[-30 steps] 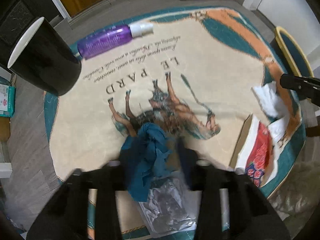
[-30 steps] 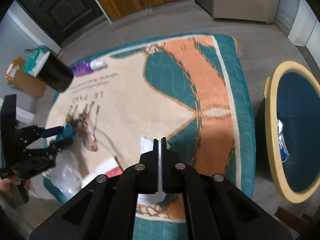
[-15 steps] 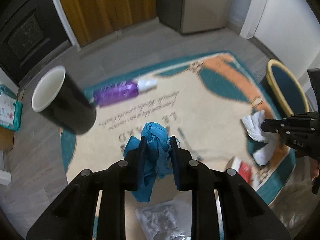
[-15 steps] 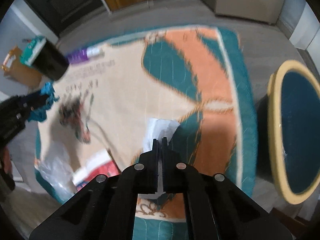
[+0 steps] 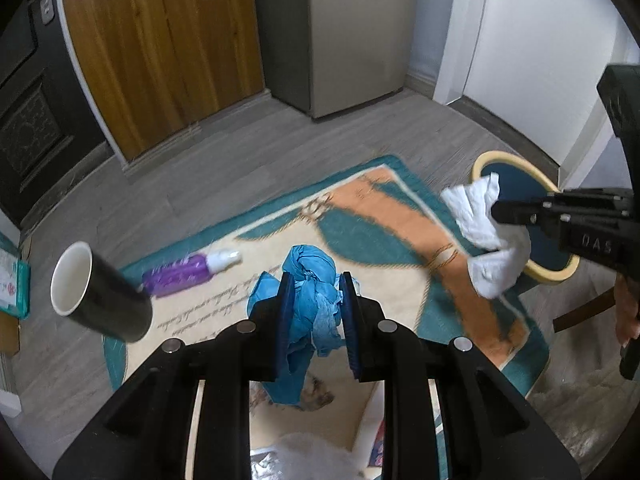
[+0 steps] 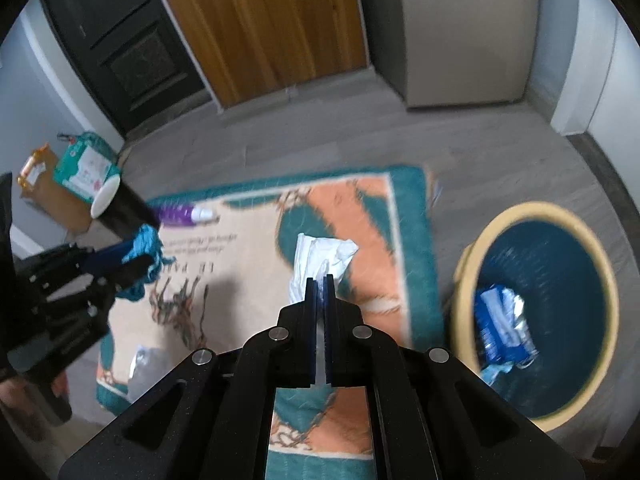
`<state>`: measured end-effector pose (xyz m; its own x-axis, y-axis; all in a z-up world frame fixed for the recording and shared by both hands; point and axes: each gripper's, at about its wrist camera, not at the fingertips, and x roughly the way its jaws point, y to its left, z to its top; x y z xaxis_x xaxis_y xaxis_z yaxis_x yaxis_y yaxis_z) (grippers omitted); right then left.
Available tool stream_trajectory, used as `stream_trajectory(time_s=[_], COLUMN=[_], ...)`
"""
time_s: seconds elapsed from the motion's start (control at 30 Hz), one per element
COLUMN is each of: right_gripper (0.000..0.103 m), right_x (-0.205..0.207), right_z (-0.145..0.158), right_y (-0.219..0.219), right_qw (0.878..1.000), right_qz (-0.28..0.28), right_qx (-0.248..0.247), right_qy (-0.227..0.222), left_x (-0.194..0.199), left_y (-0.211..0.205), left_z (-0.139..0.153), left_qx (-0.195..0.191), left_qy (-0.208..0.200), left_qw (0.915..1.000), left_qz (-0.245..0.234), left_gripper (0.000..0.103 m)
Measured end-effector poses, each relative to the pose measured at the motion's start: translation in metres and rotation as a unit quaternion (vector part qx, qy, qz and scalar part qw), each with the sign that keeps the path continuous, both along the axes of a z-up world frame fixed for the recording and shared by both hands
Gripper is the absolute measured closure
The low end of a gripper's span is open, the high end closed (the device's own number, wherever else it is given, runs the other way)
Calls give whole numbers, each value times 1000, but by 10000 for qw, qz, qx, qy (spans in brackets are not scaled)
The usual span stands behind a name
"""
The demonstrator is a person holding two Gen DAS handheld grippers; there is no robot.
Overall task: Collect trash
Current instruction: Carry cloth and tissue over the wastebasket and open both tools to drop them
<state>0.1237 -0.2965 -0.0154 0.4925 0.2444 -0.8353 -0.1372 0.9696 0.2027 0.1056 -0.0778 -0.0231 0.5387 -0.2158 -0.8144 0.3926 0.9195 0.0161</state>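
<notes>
My left gripper [image 5: 316, 280] is shut on a crumpled blue wad [image 5: 310, 280], held up above the rug; the same gripper [image 6: 138, 254] and the blue wad [image 6: 146, 240] show at the left of the right wrist view. My right gripper [image 6: 319, 280] is shut on a white tissue [image 6: 316, 252], lifted off the rug. In the left wrist view that tissue [image 5: 480, 220] hangs from the right gripper [image 5: 498, 214] in front of the bin [image 5: 516, 160]. The yellow-rimmed bin [image 6: 468, 264] with a dark blue liner sits right of the rug and holds a blue wrapper [image 6: 502, 324].
On the patterned rug [image 5: 384, 216] lie a purple bottle [image 5: 180, 276], a clear plastic bag [image 6: 140, 368] and a red-and-white pack [image 5: 378, 448]. A black cup [image 5: 100, 300] stands at the rug's left edge, with a carton and wipes pack [image 6: 86, 168] behind. Doors and a cabinet [image 5: 352, 28] line the far wall.
Both grippers rose off the rug and tilted up. The left lifted the blue wad it had closed on; the right picked the white tissue off the rug.
</notes>
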Motion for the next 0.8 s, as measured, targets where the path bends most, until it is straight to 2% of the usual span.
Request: stream_trajectory(time_s=[0.27,0.6,0.8], right_gripper=[99,99,99], right_x=[-2,-2,-2], right_z=[26,32,29], right_y=[-46,-133,-178], right_qw=[9982,9918,9856], right_qz=[-414,-1188,-1615], right_qx=[-103,35,-276], right_qy=[-420,-464,-419], left_x=[2,-3,-4], left_y=[-47,-130,-174], left_z=[3,3,-5], left_qx=[-52,-131,-156], left_qy=[-127,-255,-302], left_qw=[9995,9957,9920], left_qz=[-300,-879,-1214], left_gripper=[81,81,81])
